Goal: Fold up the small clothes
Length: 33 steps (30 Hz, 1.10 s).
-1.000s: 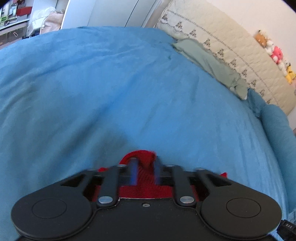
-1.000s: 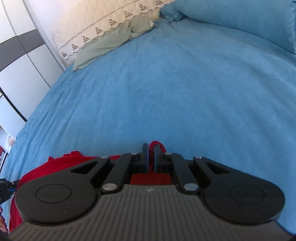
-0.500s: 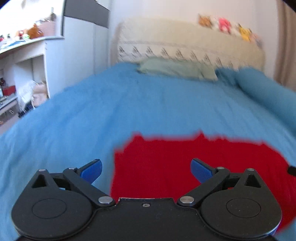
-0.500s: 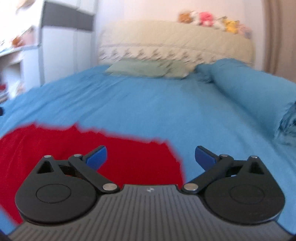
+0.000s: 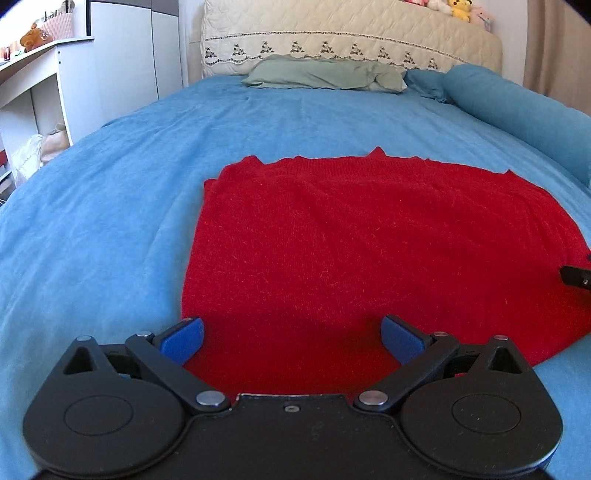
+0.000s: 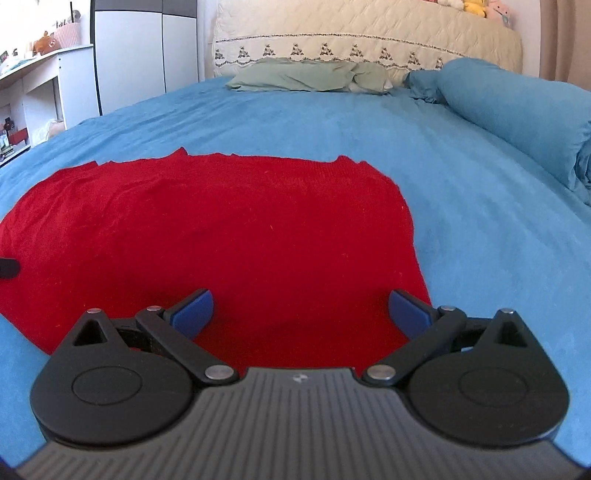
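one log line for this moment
left gripper: open, empty | right gripper: open, empty | red sweater: flat on blue bedspread

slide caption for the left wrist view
Open left gripper above a red sweater lying flat on a blue bedspread.

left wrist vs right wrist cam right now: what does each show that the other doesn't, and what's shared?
Left wrist only: the left gripper, jaws open over the near edge of the red sweater, the sweater's left edge against bare blue bedspread, and a bit of the other gripper at the right border.

Right wrist only: the right gripper, jaws open with nothing between them, the sweater's right edge, and the end of the blue bolster.

Both: the sweater lying flat on the bedspread, the green pillow, the cream headboard and the plush toys on top of it.
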Tool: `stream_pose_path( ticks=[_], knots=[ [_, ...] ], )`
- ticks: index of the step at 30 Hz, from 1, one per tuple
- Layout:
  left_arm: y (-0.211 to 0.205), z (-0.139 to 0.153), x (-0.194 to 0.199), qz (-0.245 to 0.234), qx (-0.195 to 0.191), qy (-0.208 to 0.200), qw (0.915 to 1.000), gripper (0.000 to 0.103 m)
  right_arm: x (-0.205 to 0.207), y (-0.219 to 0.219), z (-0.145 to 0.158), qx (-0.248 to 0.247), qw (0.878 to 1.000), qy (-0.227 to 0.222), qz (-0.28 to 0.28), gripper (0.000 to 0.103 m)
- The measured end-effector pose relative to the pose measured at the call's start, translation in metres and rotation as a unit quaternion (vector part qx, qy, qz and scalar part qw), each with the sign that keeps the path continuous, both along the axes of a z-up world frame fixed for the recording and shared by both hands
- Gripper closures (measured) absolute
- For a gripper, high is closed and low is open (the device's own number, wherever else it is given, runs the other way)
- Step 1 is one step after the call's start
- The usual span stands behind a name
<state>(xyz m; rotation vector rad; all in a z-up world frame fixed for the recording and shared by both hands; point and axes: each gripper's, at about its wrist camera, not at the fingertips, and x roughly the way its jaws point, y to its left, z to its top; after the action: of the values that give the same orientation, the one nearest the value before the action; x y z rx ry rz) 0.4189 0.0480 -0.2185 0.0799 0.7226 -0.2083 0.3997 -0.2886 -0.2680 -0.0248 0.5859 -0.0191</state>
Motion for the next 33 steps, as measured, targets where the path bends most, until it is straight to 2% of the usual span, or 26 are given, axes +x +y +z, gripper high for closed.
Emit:
stream_pose_path(
  ticks=[4, 7, 9, 12, 15, 17, 19, 21, 22, 24, 28, 31, 33],
  knots=[
    [0.0, 0.001, -0.001, -0.002, 0.005, 0.0, 1.0, 0.0, 0.0, -0.001, 0.0, 0.0, 1.0, 0.002, -0.001, 0.0],
    [-0.007, 0.015, 0.001, 0.007, 0.028, 0.013, 0.9995, 0.0, -0.004, 0.001, 0.01, -0.007, 1.0, 0.005, -0.001, 0.0],
    [-0.013, 0.035, -0.006, 0.012, 0.036, -0.015, 0.9992, 0.0, -0.012, 0.004, 0.025, -0.015, 1.0, -0.008, -0.014, 0.0],
    [-0.029, 0.066, -0.013, 0.0, 0.024, -0.045, 0.9987, 0.0, -0.034, 0.003, 0.052, -0.007, 0.998, -0.019, -0.056, 0.0],
    [-0.053, 0.083, -0.003, -0.028, -0.007, -0.03, 0.9992, 0.0, -0.06, -0.009, 0.068, 0.043, 0.994, -0.003, -0.102, 0.0],
    [-0.07, 0.082, 0.012, -0.018, -0.023, -0.003, 0.9996, 0.0, -0.08, -0.017, 0.068, 0.082, 0.988, 0.006, -0.128, 0.0],
    [-0.081, 0.074, 0.022, 0.007, -0.032, 0.004, 0.9995, 0.0, -0.092, -0.018, 0.059, 0.087, 0.986, 0.024, -0.143, 0.0],
    [-0.09, 0.064, 0.029, 0.004, -0.037, 0.011, 0.9992, 0.0, -0.097, -0.015, 0.049, 0.092, 0.985, 0.037, -0.143, 0.0],
    [-0.095, 0.059, 0.033, 0.004, -0.034, 0.016, 0.9993, 0.0, -0.099, -0.014, 0.043, 0.11, 0.983, 0.04, -0.138, 0.0],
    [-0.099, 0.052, 0.037, 0.0, -0.03, 0.028, 0.9992, 0.0, -0.104, -0.018, 0.035, 0.156, 0.979, 0.029, -0.125, 0.0],
    [-0.104, 0.042, 0.041, -0.007, -0.035, 0.039, 0.9986, 0.0, -0.097, -0.022, 0.022, 0.214, 0.969, -0.002, -0.122, 0.001],
    [-0.106, 0.036, 0.047, -0.007, -0.033, 0.043, 0.9985, 0.0, -0.088, -0.031, 0.013, 0.248, 0.958, -0.013, -0.139, 0.015],
    [-0.107, 0.033, 0.052, -0.008, -0.032, 0.045, 0.9984, 0.0, -0.082, -0.04, 0.009, 0.269, 0.95, -0.025, -0.157, 0.02]
  ],
)
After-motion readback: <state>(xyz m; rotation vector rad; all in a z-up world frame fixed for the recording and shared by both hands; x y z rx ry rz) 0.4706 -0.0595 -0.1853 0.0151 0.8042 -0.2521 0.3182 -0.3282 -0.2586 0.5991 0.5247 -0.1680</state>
